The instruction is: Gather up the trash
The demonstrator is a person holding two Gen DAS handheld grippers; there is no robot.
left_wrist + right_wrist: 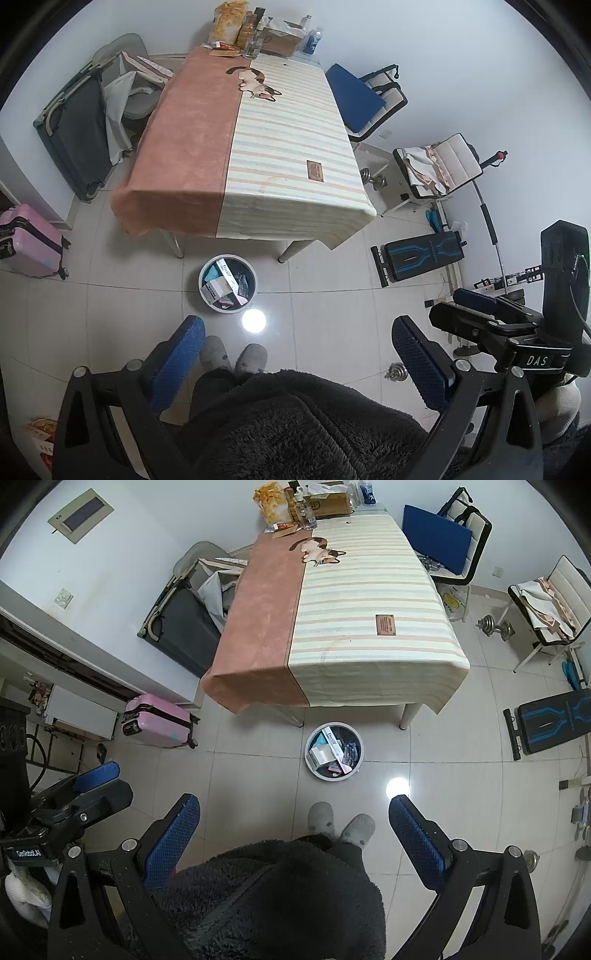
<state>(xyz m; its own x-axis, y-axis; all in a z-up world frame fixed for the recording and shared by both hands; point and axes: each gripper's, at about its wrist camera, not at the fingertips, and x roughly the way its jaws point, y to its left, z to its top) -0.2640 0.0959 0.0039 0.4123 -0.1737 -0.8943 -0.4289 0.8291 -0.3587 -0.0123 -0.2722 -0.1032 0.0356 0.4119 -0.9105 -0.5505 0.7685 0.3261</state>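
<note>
Trash sits piled in the round bin on the tile floor, just in front of my slippers, near the table. My left gripper and right gripper both hang wide apart, holding nothing.

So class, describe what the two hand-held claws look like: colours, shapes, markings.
Each claw, left and right, has a black forked frame with silver bolts and two blue textured pads. White labels mark the bodies. The person wears a dark fleecy garment and grey slippers.
</note>
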